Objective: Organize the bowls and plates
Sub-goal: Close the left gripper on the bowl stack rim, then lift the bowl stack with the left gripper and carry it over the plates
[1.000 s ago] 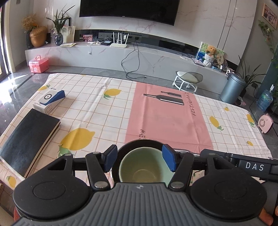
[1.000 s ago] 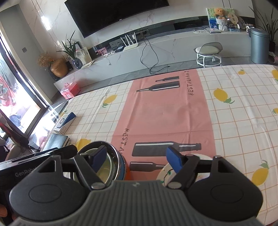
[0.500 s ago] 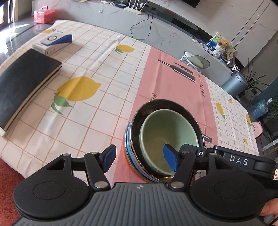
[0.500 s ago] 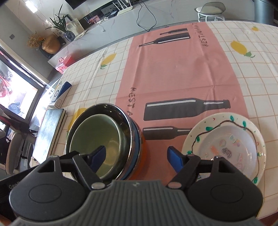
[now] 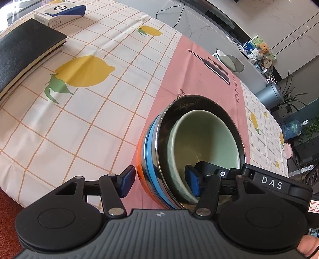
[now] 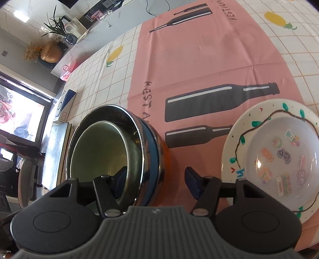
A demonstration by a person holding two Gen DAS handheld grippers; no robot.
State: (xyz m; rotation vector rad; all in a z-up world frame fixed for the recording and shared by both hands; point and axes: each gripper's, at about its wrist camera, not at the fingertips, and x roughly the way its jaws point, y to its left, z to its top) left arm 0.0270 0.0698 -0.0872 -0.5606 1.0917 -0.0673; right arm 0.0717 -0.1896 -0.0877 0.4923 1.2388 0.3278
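Observation:
A stack of bowls stands near the table's front edge: a pale green bowl (image 5: pixel 205 143) sits inside a steel bowl (image 5: pixel 199 101), over a blue (image 5: pixel 149 159) and an orange one. My left gripper (image 5: pixel 160 182) is open and straddles the stack's near left rim, one finger outside, one inside. My right gripper (image 6: pixel 155 182) is open and straddles the stack's (image 6: pixel 111 143) near right rim the same way. A white plate (image 6: pixel 239 135) with painted vine holds a clear shallow bowl (image 6: pixel 283 159) to the right.
A black notebook (image 5: pixel 24 51) and a blue-and-white box (image 5: pixel 59 12) lie at the table's left. The lemon-print tablecloth with a pink runner (image 6: pixel 199 59) covers the table. The table's front edge is just below both grippers.
Both grippers have tilted down and moved in onto the bowl stack, from looking across the room to straddling its rim on either side. The bowls have not moved.

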